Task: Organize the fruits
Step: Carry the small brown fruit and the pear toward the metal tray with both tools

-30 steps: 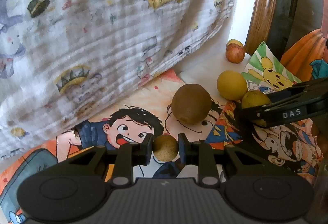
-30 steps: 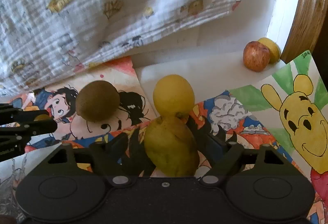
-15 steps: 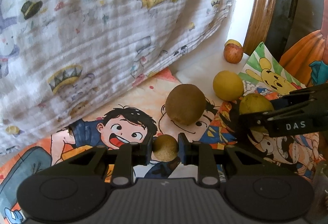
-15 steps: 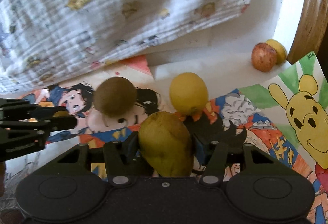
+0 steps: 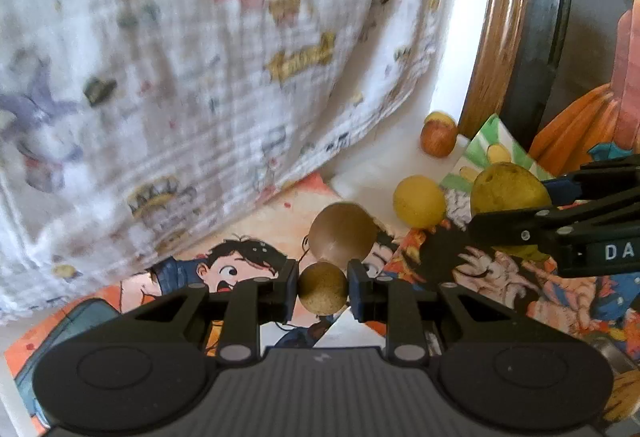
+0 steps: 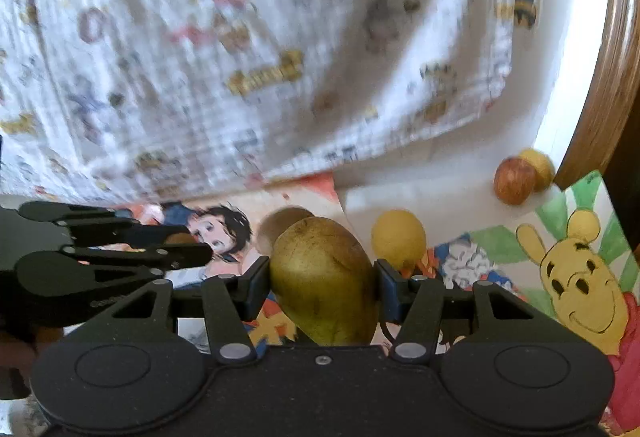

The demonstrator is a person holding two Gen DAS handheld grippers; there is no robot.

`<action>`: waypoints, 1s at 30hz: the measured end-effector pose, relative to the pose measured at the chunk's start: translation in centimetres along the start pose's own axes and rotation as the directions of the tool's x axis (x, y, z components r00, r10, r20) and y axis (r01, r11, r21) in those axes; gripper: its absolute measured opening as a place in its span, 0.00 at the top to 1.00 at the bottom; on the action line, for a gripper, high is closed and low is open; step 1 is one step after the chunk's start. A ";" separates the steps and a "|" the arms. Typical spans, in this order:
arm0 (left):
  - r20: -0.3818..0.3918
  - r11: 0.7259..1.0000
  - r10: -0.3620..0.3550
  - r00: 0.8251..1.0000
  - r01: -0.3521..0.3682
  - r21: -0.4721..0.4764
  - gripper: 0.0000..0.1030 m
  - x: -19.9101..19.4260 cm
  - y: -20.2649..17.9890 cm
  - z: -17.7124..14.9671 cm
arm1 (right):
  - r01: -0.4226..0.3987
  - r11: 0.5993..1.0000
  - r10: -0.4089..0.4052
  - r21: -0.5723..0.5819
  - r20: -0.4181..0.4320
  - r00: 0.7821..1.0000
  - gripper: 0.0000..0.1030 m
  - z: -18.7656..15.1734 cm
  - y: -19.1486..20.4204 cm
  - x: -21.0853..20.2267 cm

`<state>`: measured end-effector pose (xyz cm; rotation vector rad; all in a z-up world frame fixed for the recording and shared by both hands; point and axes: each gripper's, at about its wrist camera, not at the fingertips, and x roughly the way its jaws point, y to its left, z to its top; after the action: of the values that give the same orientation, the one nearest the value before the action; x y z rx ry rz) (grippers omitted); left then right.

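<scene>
Beyond the brown kiwi (image 5: 343, 233) that rests on the cartoon posters (image 5: 256, 233), a yellow lemon (image 5: 419, 201) lies just beside it, and a red apple (image 5: 438, 139) sits farther back against the wooden frame (image 5: 500, 37). Both carried fruits look light; the green pear (image 6: 325, 279) seems smooth and bruisable, best held across its widest part, as it is now. Nearer than the kiwi, the left gripper (image 5: 322, 289) is closed to a narrow gap on a small tan round fruit (image 5: 322, 289). To the kiwi's right, the right gripper (image 6: 325, 287) stands wider, clamped around the pear and raised off the posters.
</scene>
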<state>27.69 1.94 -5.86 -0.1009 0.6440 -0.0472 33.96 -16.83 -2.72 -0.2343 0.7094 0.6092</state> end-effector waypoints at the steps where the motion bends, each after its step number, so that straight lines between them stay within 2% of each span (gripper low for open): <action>1: 0.009 1.000 -0.001 1.000 0.001 0.000 0.72 -0.5 -0.1 0.1 | 0.000 1.000 0.000 -0.005 0.010 1.000 0.45 0.1 0.3 -0.7; 8: 0.072 1.000 -0.012 0.997 0.012 0.000 0.72 -4.5 -0.8 0.9 | 0.006 1.000 -0.003 -0.029 0.086 0.996 0.45 1.0 2.2 -5.5; 15: 0.124 1.000 -0.024 0.992 0.023 0.008 0.72 -8.6 -1.8 0.6 | 0.020 0.999 -0.015 -0.033 0.145 0.989 0.45 0.5 3.8 -10.5; 30: 0.142 0.997 -0.062 0.988 0.054 0.057 0.72 -16.5 -5.2 -2.8 | 0.046 0.998 -0.054 0.049 0.178 0.983 0.45 -6.5 5.1 -19.8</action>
<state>12.76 -2.21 2.33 -0.0709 0.4949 -0.1124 15.60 -24.12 5.74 -0.1534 0.5416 0.5586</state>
